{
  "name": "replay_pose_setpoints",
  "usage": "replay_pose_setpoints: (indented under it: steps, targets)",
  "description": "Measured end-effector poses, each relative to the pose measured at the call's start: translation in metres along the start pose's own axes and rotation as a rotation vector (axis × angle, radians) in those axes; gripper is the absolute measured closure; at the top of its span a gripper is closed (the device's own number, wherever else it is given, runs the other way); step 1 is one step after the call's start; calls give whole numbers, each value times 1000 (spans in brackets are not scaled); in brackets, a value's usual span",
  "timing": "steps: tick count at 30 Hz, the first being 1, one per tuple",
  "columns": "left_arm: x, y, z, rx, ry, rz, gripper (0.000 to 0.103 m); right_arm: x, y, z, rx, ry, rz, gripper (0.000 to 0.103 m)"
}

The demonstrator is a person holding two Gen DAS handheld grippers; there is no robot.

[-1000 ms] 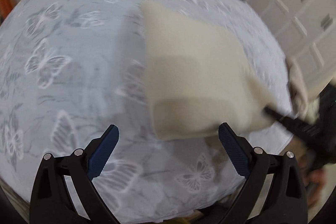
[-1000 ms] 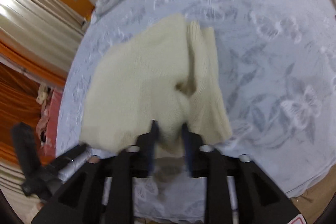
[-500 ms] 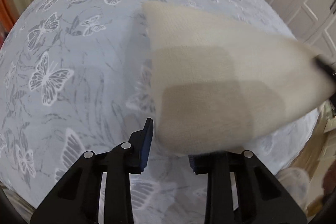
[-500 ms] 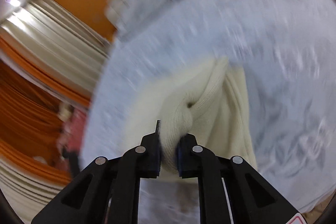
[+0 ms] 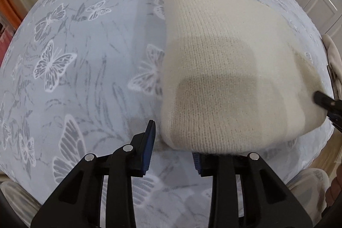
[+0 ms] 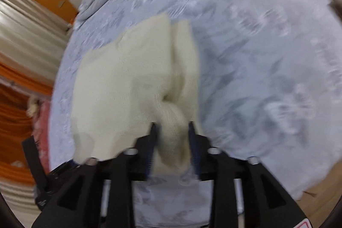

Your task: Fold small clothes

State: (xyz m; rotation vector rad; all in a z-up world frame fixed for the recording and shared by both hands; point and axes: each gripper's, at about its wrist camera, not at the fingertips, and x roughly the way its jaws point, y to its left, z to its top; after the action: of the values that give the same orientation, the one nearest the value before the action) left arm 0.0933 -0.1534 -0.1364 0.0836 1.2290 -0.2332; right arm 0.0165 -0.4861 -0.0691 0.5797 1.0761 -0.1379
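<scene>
Slipping is being risked on the right side, since the right gripper jaws are being opened around a bunched corner of the cream knit garment, so that corner could be dropped and the fold undone; the left gripper jaws, narrow and also being opened slightly, are being held at the near edge, grip uncertain. The knit is being held lifted over the butterfly bedspread; it's looking soft, thick, partly doubled.

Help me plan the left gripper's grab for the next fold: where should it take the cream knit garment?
Probably the near corner of the cream knit garment, approached from the near edge: it lies just ahead of the left gripper, whose jaws are opening and hold nothing.
</scene>
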Motion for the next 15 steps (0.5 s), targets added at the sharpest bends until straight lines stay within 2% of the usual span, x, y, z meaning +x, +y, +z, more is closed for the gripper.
replay_pose_setpoints:
  steps: [2,5,7,9,13,15]
  targets:
    - [0,0,-1,2,2,4,71,-16,3,0,-6,-38,-1,59]
    - [0,-4,-4,15,2,19,71,-22,30,5,-68,-42,95,64]
    - [0,-3,-3,10,8,18,70,-20,57,8,-141,-23,151,77]
    - [-2,-2,-3,2,16,14,69,-8,92,13,-205,0,182,79]
    - [-12,3,-5,0,19,16,61,12,140,10,-307,38,185,85]
    - [-21,10,-10,0,12,24,54,42,158,6,-329,94,173,85]
